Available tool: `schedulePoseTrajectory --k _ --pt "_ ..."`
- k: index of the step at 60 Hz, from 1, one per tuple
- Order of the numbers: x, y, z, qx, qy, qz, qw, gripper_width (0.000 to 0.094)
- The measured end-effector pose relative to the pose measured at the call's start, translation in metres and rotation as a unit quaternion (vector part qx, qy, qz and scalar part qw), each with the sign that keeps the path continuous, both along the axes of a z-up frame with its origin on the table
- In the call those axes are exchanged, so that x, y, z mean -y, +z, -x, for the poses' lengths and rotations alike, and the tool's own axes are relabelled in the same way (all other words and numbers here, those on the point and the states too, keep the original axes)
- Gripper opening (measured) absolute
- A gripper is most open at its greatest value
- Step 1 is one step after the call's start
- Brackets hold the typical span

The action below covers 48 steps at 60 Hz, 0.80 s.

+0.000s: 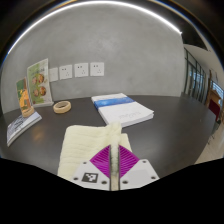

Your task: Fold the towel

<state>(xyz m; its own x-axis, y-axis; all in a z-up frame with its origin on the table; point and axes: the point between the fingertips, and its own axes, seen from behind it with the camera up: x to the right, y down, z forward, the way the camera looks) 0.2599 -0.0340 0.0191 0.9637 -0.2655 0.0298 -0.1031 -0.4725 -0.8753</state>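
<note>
Gripper fingers pinched tight on cream towel edge; thin hold, judged risk: cloth slips free mid-fold, layers skew.

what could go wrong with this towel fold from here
1. The gripper is shut on only the near edge of the cream towel; a thin pinch like that might slip mid-fold.
2. The stack of folded towels lies just beyond on the table; a sweeping fold could bump it.
3. The tape roll and the leaflets beside the towel might get dragged if the cloth swings that way.
</note>
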Motion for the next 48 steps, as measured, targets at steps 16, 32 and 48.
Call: schedulePoseTrajectory --k 16,32,48 --pt "0.073 0.058 0.057 0.031 0.021 -0.021 0.999 0.0832" --pt "0.206 0.089 0.23 0.047 0.111 -0.046 0.992 0.0836" --pt "0.322 0.085 0.38 0.067 0.2 -0.038 0.977 0.0833"
